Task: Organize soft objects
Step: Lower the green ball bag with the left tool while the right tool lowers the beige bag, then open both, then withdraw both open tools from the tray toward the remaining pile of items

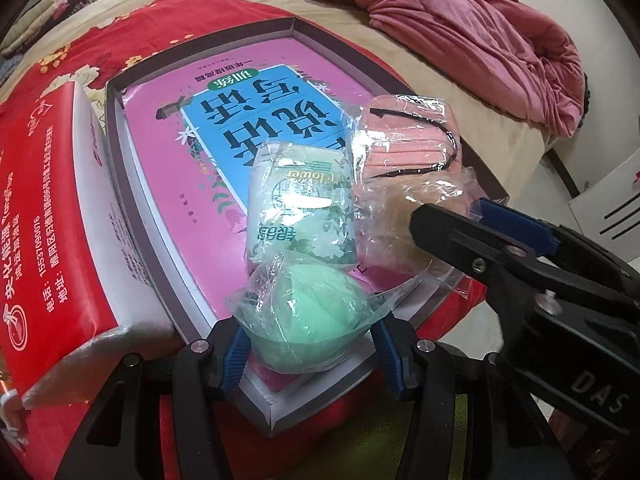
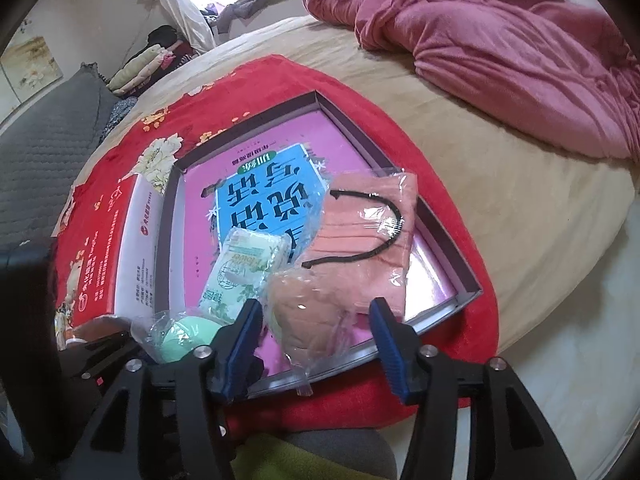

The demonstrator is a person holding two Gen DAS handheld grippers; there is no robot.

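- Four soft items sit at the near end of the shallow box (image 1: 120,128), seen from the left wrist: a green sponge (image 1: 308,320) in a clear bag, a tissue pack (image 1: 300,208), a bagged pink mask (image 1: 412,140) and a tan sponge (image 1: 404,232). Grouping them there seems to be the point.
- The left gripper (image 1: 310,344) pinches the green sponge's bag between its blue pads, holding it over the box's near corner, probably to set it beside the tissue pack.
- A red carton (image 1: 48,208) stands just outside the box's left wall.
- From the right wrist, the right gripper (image 2: 316,320) is spread, pads clear of the bagged tan sponge (image 2: 308,312) lying between them on the box floor; it looks released.
- The pink mask (image 2: 360,232) lies just beyond, overlapping the tan sponge's bag.
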